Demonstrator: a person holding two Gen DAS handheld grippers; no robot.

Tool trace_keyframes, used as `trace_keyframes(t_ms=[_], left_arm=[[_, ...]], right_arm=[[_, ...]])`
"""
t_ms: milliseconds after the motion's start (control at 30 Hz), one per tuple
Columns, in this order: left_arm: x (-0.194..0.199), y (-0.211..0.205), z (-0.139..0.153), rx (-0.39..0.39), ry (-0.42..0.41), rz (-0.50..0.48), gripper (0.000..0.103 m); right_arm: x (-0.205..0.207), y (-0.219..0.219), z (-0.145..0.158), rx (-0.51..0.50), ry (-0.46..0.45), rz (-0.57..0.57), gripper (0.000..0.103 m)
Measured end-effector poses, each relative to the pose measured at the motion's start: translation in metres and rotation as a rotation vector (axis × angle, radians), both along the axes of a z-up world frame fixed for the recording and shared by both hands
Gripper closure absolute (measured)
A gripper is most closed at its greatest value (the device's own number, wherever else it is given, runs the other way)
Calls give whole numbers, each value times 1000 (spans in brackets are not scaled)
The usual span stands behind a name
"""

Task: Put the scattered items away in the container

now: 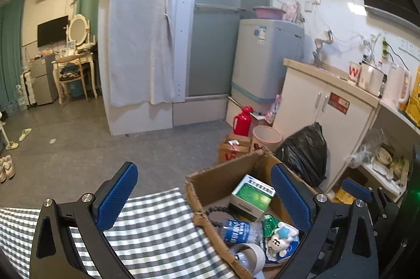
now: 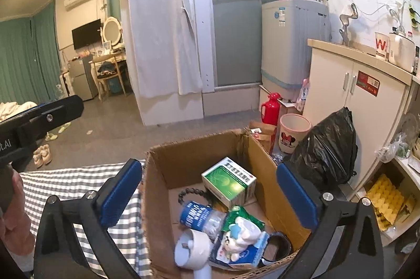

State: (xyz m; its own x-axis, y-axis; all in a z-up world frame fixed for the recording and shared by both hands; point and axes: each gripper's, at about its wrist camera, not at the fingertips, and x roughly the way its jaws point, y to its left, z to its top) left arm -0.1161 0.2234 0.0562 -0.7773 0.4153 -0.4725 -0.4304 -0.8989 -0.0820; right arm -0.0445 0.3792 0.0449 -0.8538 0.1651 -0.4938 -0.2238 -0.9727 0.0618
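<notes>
Cardboard box [image 2: 157, 174] — green carton [image 2: 228, 183], blue-label bottle [image 2: 199, 217], plush toy [image 2: 241, 234] inside.

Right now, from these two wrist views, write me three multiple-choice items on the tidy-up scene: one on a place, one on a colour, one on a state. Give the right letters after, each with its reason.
1. Where does the green-and-white box lie?
A. On the checked cloth
B. Inside the cardboard box
C. On the floor by the red flask

2. What colour are the pads on the right tool?
A. Blue
B. Red
C. Yellow

3. How does the left tool stand?
A. Shut on the plastic bottle
B. Shut on the tape roll
C. Open, holding nothing

Answers:
1 B: the box rests on the bottom of the cardboard box, near its far wall.
2 A: both pads show blue against the black frame.
3 C: its jaws stand wide apart, with nothing between the pads; the plastic bottle and the tape roll lie loose in the cardboard box.
</notes>
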Motion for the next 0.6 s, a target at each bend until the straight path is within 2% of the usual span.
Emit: trace_keyframes(t_ms=[300,600], left_arm=[[7,-42,17,-9,38,95,0],[24,-89,20,-70,69,211,0]], right_arm=[[-2,-30,10,-2,31,73,0],[-2,-78,16,9,46,172,0]])
